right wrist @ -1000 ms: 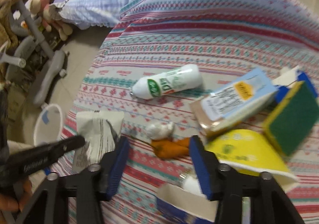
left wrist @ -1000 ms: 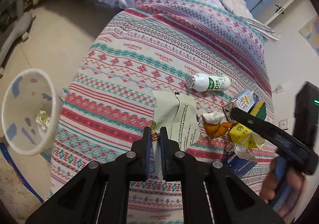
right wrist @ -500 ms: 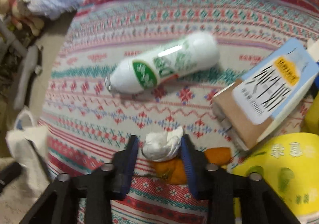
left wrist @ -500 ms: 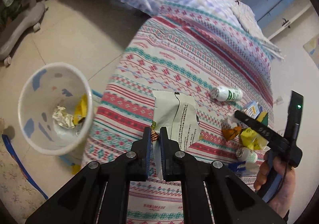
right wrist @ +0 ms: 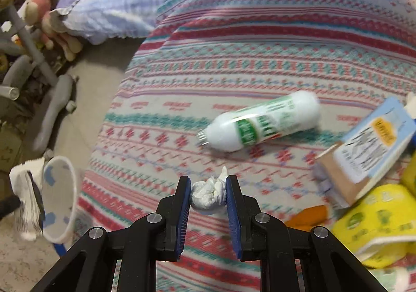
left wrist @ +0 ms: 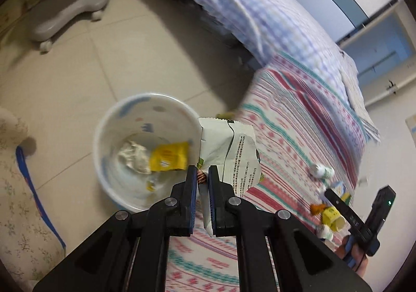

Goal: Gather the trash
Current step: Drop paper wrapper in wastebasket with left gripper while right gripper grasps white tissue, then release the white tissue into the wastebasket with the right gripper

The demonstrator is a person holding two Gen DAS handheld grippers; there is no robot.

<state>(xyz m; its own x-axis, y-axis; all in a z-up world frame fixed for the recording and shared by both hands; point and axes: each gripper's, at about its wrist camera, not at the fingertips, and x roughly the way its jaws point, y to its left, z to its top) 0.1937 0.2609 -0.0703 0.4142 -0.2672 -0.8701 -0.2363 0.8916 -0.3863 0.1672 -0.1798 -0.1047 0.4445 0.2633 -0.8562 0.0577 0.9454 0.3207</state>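
Note:
My left gripper (left wrist: 202,175) is shut on a flat white snack wrapper (left wrist: 231,151) and holds it in the air beside the rim of the white trash bin (left wrist: 109,120) on the floor. The bin holds a yellow packet (left wrist: 169,157) and crumpled foil. My right gripper (right wrist: 207,188) is shut on a crumpled white tissue (right wrist: 208,194) just above the patterned bedspread (right wrist: 234,58). In the right wrist view the bin (right wrist: 59,198) and the wrapper (right wrist: 26,203) show at the far left.
On the bed lie a white bottle with a green label (right wrist: 262,123), a blue and brown carton (right wrist: 364,149), a yellow bag (right wrist: 377,221) and orange peel (right wrist: 306,216). A grey chair base (left wrist: 67,6) stands on the tiled floor.
My left gripper has carried the wrapper left, off the bed, to the bin. My right gripper has closed on the tissue and lifted it off the peel.

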